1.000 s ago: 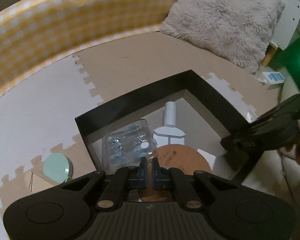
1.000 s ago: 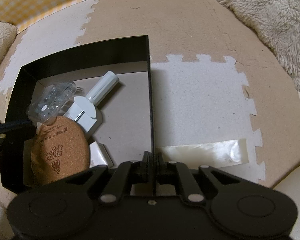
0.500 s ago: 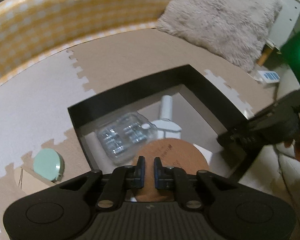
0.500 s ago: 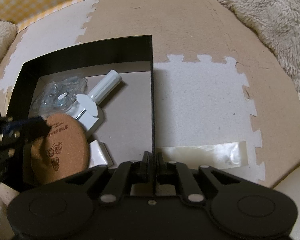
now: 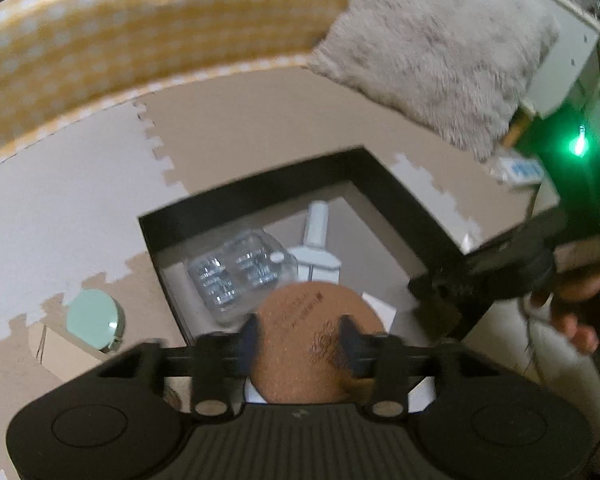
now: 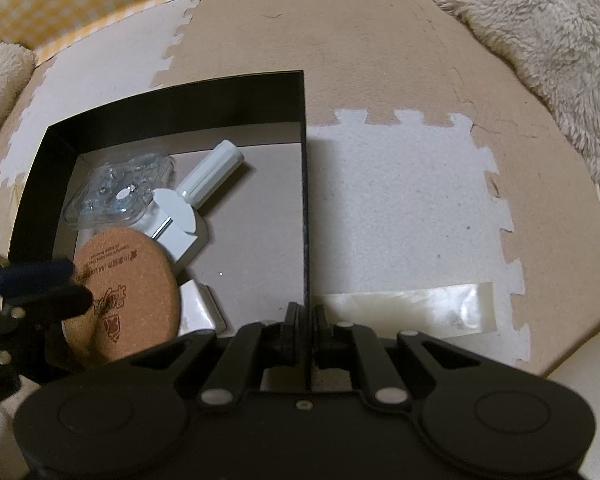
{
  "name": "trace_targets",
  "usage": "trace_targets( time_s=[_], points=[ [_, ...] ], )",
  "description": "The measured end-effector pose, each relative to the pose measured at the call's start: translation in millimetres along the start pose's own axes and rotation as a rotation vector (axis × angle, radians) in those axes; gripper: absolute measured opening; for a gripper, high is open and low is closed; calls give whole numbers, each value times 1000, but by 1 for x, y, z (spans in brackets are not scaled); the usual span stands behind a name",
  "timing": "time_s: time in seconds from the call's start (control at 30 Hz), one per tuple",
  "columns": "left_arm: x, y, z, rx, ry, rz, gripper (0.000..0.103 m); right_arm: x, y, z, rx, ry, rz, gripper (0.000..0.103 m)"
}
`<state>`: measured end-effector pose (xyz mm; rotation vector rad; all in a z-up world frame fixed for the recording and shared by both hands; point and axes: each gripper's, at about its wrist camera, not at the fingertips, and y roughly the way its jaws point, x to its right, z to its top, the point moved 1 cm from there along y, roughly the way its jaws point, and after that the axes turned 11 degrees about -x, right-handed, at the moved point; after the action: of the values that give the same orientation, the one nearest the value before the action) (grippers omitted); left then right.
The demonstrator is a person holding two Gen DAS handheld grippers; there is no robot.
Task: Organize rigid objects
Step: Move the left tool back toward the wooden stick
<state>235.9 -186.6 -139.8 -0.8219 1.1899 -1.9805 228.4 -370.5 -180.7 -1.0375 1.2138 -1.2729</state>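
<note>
My left claw (image 5: 298, 338) hangs over the near corner of the black box (image 5: 260, 190), low in the left wrist frame. Its jaws have just been opening and now stand about half apart, with the cork coaster (image 5: 320, 344) seen between them; the pads do not press on it, and the frame is blurred, so I cannot tell whether a tip brushes it. From the right wrist frame the same claw comes in at the left edge, its dark fingertips (image 6: 56, 280) over the coaster's left rim.

My right claw (image 6: 305, 320) sits bottom centre of its frame, pinched tight on the box's right wall (image 6: 305, 208), the thin black edge running straight up from between the pads.

Inside the box, the coaster (image 6: 128, 292) lies lower left, leaning on a small white block (image 6: 202, 304). Above it, toward the middle, a white tool (image 6: 196, 196) with a round handle lies slantwise, handle pointing to the upper right. A clear plastic pack (image 6: 120, 194) of small metal bits lies to the tool's left, touching its head.

Outside the box, in the left wrist frame, a mint round tin (image 5: 94, 316) rests on the foam mat (image 5: 260, 120) at lower left. A fluffy cushion (image 5: 440, 48) fills the upper right, and a yellow checked cloth (image 5: 140, 40) curves along the top. In the right wrist frame a strip of clear tape (image 6: 408, 304) lies on the mat just right of my claw.
</note>
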Motion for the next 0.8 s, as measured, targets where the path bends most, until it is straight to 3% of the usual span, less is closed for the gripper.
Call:
trace_targets(
  time_s=[0.07, 0.13, 0.33, 0.57, 0.8],
  points=[
    [1, -7, 2, 13, -10, 4, 75, 0, 0, 0, 0, -1, -1, 8],
    [1, -14, 3, 23, -19, 16, 85, 0, 0, 0, 0, -1, -1, 8],
    [1, -30, 5, 70, -32, 37, 100, 0, 0, 0, 0, -1, -2, 8],
    [-14, -43, 9, 120, -60, 90, 103, 0, 0, 0, 0, -2, -4, 8],
    [-58, -57, 10, 169, -176, 170, 103, -1, 0, 0, 0, -1, -3, 8]
  ],
)
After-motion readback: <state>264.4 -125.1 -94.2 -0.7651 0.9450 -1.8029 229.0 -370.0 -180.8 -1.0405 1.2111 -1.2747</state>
